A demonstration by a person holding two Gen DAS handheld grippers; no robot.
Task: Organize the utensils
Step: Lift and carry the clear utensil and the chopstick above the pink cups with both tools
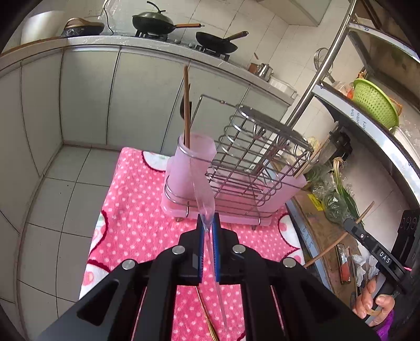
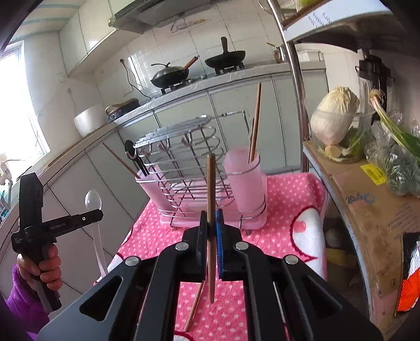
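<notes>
Left tool (image 1: 207, 223) was clenched on a clear plastic spoon (image 1: 203, 194), blue pads pressed to the handle, bowl end pointing up and away toward the rack; the right wrist view showed the same spoon (image 2: 93, 200) sticking up above that tool (image 2: 98, 211), out to the left of the surface. Right tool (image 2: 211, 223) was clamped on a wooden chopstick (image 2: 210, 188), held near vertical between the pads, tip up, lower end hanging below the jaws. Another loose chopstick (image 2: 195, 304) lay on the pink polka-dot cloth (image 1: 136, 209) near the tools. Further out on the cloth stood the wire utensil rack (image 1: 252, 162) on its pink tray. Its near-side pink cup (image 1: 191, 162) held brown chopsticks (image 1: 186, 105) standing upright. The far-side pink cup (image 2: 152, 186) held a black spoon (image 2: 130, 152) and one leaning chopstick. The middle wire basket looked bare, can't tell for sure. Beyond: grey cabinets, two black woks (image 1: 157, 22) on the stove. Right side: shelf with a cabbage (image 2: 334, 118) and green onions (image 2: 393, 131).
</notes>
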